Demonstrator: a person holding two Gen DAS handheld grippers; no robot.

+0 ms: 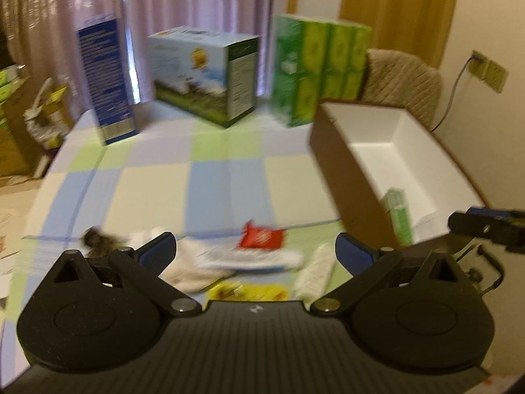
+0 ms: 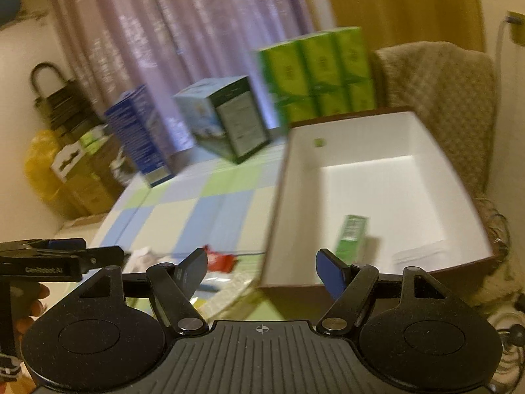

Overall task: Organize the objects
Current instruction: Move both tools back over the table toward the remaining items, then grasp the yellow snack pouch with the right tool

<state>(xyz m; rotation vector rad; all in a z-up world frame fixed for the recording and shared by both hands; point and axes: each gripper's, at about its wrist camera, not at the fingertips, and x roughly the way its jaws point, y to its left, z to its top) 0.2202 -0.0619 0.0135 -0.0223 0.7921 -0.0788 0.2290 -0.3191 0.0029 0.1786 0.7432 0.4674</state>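
On the near left of the checkered surface (image 1: 157, 177), small items lie jumbled: a dark clump (image 1: 93, 238), white cloth (image 1: 193, 262), a red packet (image 1: 261, 238). Overlap risks snagging two together. They sit just beyond the left hand-held gripper (image 1: 254, 251), spread wide and empty. Rightward, the right hand-held gripper (image 2: 262, 271) gapes empty before the box (image 2: 279, 197), holding a green carton (image 2: 351, 236).

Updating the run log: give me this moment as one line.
left tool: open, empty | right tool: open, empty | white box: holds green carton | red packet, white cloths: on table
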